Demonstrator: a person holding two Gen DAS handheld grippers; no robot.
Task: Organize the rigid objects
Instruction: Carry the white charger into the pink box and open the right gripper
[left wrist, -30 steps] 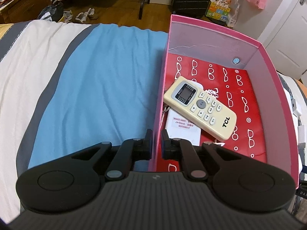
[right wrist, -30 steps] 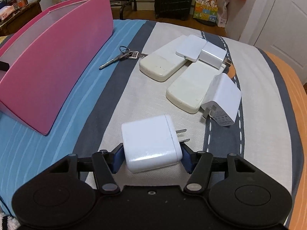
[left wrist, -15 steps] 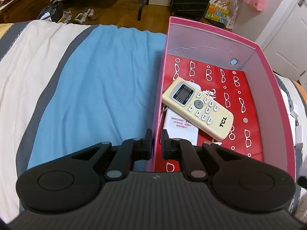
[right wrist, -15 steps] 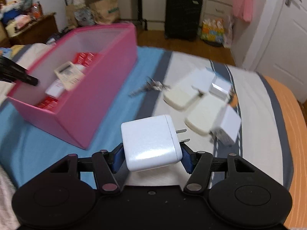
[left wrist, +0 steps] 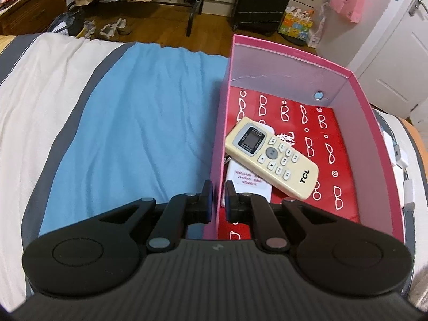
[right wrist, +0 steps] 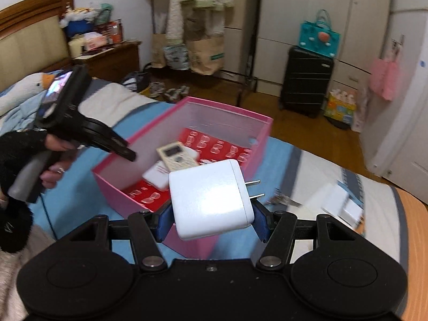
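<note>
Two handheld grippers work over a striped bedspread (left wrist: 149,123). One pink box (left wrist: 371,144) sits open on it, its side wall pinched between the nearly closed jaws of the left gripper (left wrist: 217,200); in the right wrist view a person's hand (right wrist: 53,160) grasps that tool's handle. Inside the box lie two items that can be made out: one cream remote control (left wrist: 272,157) marked TCL, resting across one white device (left wrist: 247,187) with a red-printed label. One white plug-in charger (right wrist: 210,198), its two metal prongs pointing right, is clamped between the blue pads of the right gripper (right wrist: 211,218), held in the air in front of the box's near corner. Beyond it, on the bedspread to the right, one bunch of keys (right wrist: 283,200) and several white objects (right wrist: 334,200) appear too blurred to count.
</note>
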